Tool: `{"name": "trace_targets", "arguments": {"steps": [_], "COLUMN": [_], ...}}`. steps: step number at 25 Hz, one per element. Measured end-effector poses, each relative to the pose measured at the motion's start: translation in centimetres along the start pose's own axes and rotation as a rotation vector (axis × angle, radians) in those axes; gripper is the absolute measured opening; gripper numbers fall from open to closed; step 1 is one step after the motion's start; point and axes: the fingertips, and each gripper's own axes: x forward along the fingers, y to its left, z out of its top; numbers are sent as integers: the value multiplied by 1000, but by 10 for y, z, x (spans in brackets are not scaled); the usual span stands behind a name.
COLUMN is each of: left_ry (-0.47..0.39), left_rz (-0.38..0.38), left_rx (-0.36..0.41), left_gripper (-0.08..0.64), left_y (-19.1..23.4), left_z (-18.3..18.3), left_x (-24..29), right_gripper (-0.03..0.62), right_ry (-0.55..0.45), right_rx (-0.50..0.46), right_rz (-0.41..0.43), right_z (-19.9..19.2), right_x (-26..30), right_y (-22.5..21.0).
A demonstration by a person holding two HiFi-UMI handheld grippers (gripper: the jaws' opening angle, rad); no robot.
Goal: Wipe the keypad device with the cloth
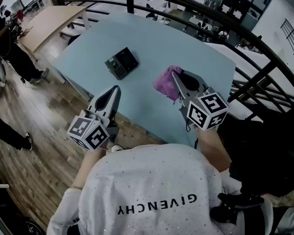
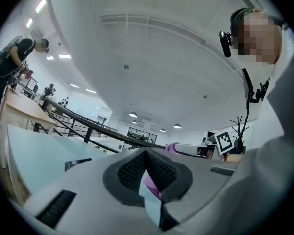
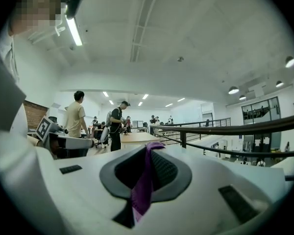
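above the table [image 1: 152, 53], upturned right tongs [image 1: 174, 74] pinch cloth [image 1: 164, 84]; left tongs [image 1: 116, 88] pressed together.

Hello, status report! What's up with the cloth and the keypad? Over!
Right gripper shut on the cloth. Left gripper shut, empty. Keypad device on the table, apart from both grippers. Nothing between cloth and device.

Open-plan office, long wooden desks [image 1: 49, 21], black railing [image 1: 131, 1] (more desks beyond), ceiling lights [image 3: 233, 90], people [image 3: 77, 114] standing.
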Motion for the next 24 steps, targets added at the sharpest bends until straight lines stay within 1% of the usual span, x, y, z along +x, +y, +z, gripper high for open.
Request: {"name": "trace_targets", "arguments": {"steps": [4, 6, 8, 10, 14, 17, 20, 24], "left_ry": [8, 12, 17, 20, 24, 25, 35, 40], "left_rz": [16, 33, 67, 96, 126, 155, 167, 184], "left_rx": [-23, -30, -34, -34, -16, -16, -23, -23], "left_gripper": [0, 0, 0, 0, 0, 0, 0, 0], "left_y": [-53, -72, -85, -93, -105, -112, -115, -115], "left_z": [-35, -46, -54, -58, -58, -62, -68, -72], "left_x": [0, -2, -6, -11, -22, -26, -25, -30], "right_gripper": [23, 23, 23, 23, 23, 24, 23, 23], "right_ry": [37, 46, 48, 48, 58, 59, 55, 64], "right_rx": [31, 41, 53, 57, 47, 56, 69, 50], "right_rz": [25, 37, 49, 62, 90, 105, 125, 140], "right_z": [-37, -49, -60, -67, -76, -82, -84, -88], "right_x": [-48, -68, -84, -94, -105, -109, -111, -112], "right_y": [-15, -21, -28, -30, -23, -22, -23, -23]}}
